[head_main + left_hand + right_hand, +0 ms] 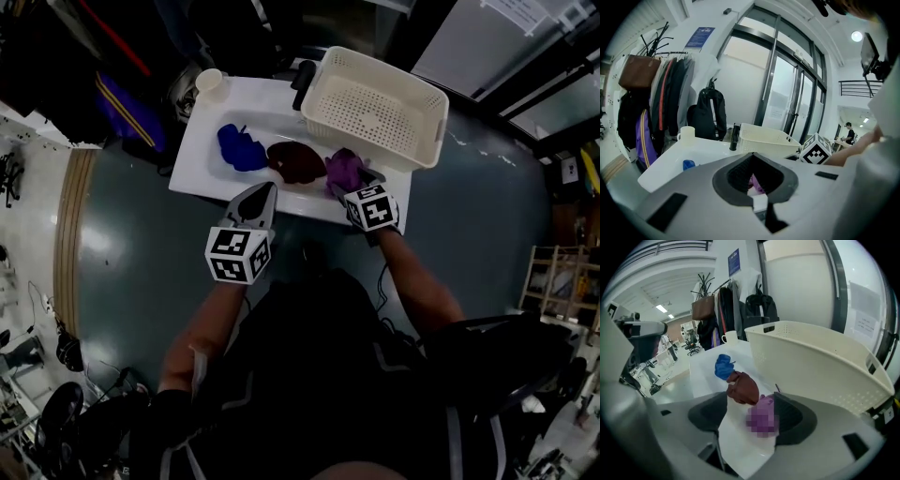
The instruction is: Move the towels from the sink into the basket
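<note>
While my right claw [749,423] stands spread wide, the purple towel [761,418] sits between its jaws, unpinched, toward frame right; the basket [811,357] fills upper right.

No text can be read. Far beyond the left tongs [753,174], a blue wall sign [707,37] carries print too small to read. Paper notices [862,302] posted beyond the right tongs [752,405] are equally unreadable.

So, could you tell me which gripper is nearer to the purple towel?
Right. The right gripper is at the purple towel, which lies between its open jaws; the left gripper hangs over the near edge of the sink, in front of the maroon towel.
</note>
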### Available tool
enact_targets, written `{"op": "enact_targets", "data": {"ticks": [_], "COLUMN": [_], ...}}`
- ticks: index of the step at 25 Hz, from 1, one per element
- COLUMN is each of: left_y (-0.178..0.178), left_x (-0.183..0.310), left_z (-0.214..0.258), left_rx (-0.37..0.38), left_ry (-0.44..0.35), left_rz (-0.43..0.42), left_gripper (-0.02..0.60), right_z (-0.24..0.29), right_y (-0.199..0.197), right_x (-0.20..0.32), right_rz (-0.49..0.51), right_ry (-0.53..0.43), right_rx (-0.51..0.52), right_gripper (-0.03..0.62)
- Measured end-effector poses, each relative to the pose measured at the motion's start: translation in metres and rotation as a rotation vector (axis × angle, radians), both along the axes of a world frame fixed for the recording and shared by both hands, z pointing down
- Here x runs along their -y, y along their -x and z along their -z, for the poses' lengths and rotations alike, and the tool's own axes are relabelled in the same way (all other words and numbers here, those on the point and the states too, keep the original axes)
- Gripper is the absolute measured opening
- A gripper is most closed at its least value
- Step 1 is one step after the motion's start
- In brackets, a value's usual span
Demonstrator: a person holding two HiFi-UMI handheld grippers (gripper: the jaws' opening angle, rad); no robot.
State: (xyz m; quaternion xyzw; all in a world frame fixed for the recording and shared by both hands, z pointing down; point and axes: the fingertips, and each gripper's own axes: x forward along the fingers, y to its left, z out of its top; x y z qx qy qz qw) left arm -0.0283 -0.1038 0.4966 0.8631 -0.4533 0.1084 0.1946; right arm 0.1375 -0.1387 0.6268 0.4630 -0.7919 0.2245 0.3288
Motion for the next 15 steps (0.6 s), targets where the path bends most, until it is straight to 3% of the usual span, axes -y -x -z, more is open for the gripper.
{"op": "enact_targets", "data": {"ticks": [11, 15], "left_y": [-0.014, -0.014], "left_x": [0.041, 0.048], "left_z": [-0.041, -0.043], "left_rx": [0.007, 0.029], "left_ry": [0.105, 0.108], "left_rz": [0.035, 0.031], "left_gripper": [0.005, 0.005], "right_z": [-0.081, -0.101], "right_y": [-0.003, -0.006], "right_x": [0.025, 0.030], "right_rz": [0.024, 0.040], "right_ry": [0.254, 0.318], "right_rx": [-0.112, -0.160], "right_gripper": [0.332, 0.332]}}
